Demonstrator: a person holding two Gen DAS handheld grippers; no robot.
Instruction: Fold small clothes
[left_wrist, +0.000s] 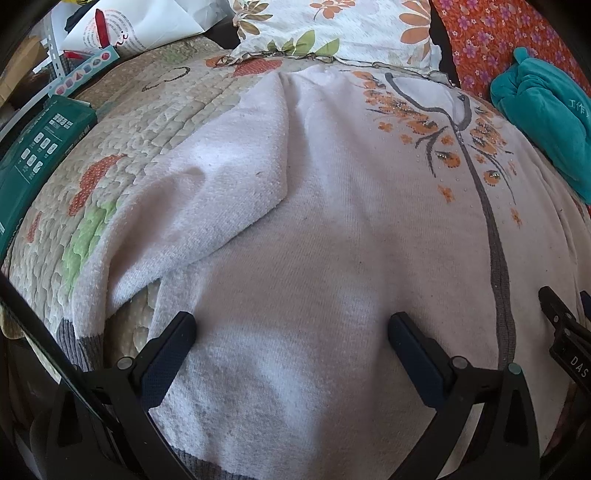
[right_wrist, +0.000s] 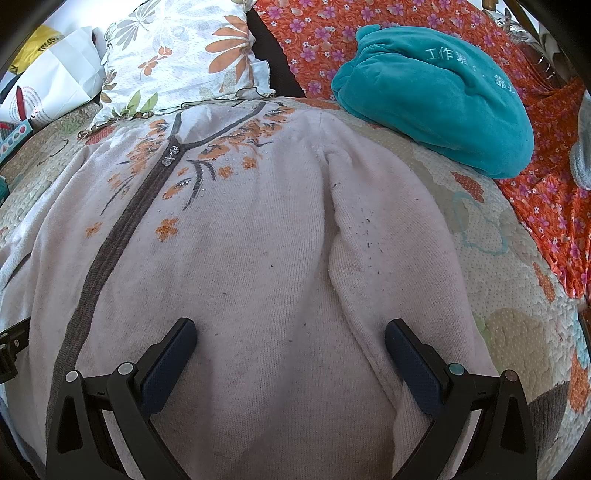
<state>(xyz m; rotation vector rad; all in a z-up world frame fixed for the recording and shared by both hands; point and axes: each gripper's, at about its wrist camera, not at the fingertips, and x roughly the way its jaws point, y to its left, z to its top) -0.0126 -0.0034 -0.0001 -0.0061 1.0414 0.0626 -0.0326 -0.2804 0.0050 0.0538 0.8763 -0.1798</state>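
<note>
A pale pink knit cardigan (left_wrist: 332, 229) lies face up on a quilted bedspread (left_wrist: 122, 147), with a grey placket and orange flower embroidery (left_wrist: 439, 133) near the neck. Its left sleeve (left_wrist: 207, 192) lies folded over the body. My left gripper (left_wrist: 291, 325) hovers open over the lower left part of the cardigan, nothing between its fingers. In the right wrist view the same cardigan (right_wrist: 240, 258) spreads out, its right sleeve (right_wrist: 391, 236) lying along the body. My right gripper (right_wrist: 290, 330) stands open above the lower right part, empty.
A teal plush cloth bundle (right_wrist: 436, 99) sits at the back right on an orange flowered fabric (right_wrist: 546, 192). A floral pillow (right_wrist: 184, 55) lies behind the collar. A green box (left_wrist: 40, 147) and a white paper bag (left_wrist: 122, 26) stand at the left. The right gripper's edge (left_wrist: 565, 332) shows in the left view.
</note>
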